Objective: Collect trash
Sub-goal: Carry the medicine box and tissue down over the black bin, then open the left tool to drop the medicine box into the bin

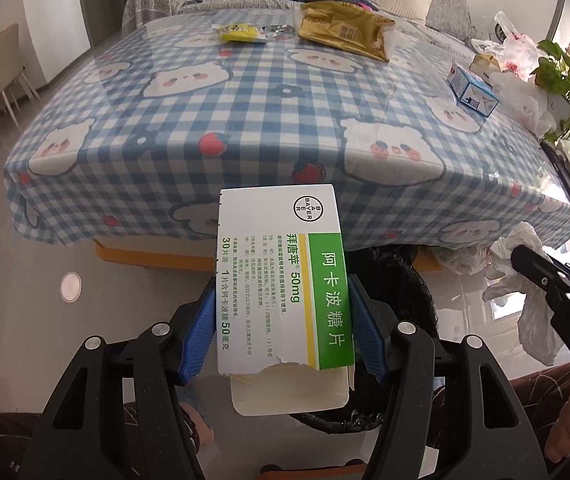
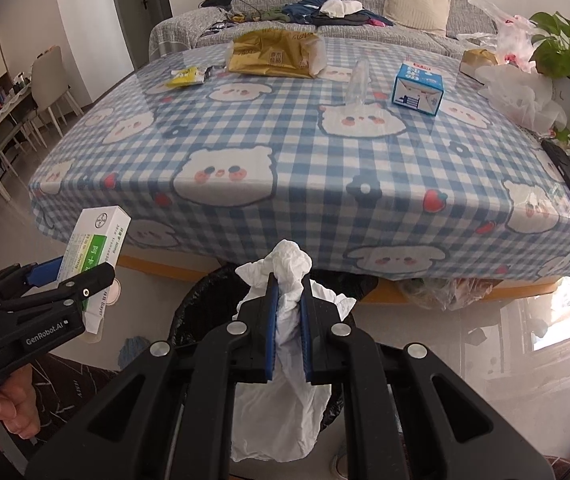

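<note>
My left hand-held gripper (image 1: 283,320) clamps the medicine box (image 1: 285,276); my right hand-held gripper (image 2: 289,312) pinches crumpled tissue (image 2: 291,268). I should centre both over the black-lined bin (image 2: 201,304) before letting go.

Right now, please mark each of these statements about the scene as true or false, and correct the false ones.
1. The left claw holds a medicine box. True.
2. The right claw is empty. False: it is shut on crumpled white tissue.
3. A blue carton stands on the table. True.
4. The tablecloth is plain red. False: it is blue-and-white check with bears.
5. A black-lined bin sits below the claws, by the table edge. True.
</note>
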### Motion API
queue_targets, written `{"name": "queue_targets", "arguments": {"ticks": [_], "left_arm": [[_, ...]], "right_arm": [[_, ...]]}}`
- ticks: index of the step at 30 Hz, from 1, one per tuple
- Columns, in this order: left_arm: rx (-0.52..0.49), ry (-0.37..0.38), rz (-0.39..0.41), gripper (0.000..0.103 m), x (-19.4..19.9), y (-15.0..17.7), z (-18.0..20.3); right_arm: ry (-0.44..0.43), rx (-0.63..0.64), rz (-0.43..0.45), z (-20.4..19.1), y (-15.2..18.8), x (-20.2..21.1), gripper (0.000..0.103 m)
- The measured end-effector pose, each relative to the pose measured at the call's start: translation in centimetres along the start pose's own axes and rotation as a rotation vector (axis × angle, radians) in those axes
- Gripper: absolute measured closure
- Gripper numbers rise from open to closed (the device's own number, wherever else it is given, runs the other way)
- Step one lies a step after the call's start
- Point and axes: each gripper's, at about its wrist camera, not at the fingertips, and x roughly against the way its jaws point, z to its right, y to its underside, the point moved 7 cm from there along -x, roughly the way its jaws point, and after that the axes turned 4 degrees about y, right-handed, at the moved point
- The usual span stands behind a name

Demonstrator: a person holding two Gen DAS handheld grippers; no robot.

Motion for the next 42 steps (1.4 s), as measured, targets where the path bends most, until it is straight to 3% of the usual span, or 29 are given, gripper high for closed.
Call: {"name": "queue_targets", "arguments": {"ticks": [15, 21, 30, 42], "left_arm": [[0.017, -0.062, -0.085, 0.043, -5.0, 2.8, -1.6], [0.012, -0.085, -0.132, 0.043, -7.4, 4.0, -1.6], [-0.007, -0.060, -0.146, 0.043, -9.3, 4.9, 0.1], [-0.103, -0.047, -0.183, 0.043, -13.0, 7.1, 4.2]], "right_arm": [[0.046, -0.038, -0.138, 1.4, 3.8, -6.0, 0.094], [0.053, -0.040, -0.144, 1.7, 4.1, -6.9, 0.094], [0.068, -0.058, -0.154, 2.6, 4.7, -7.7, 0.094], [0.098, -0.110, -0.151, 4.7, 4.8, -7.6, 0.094]]}}
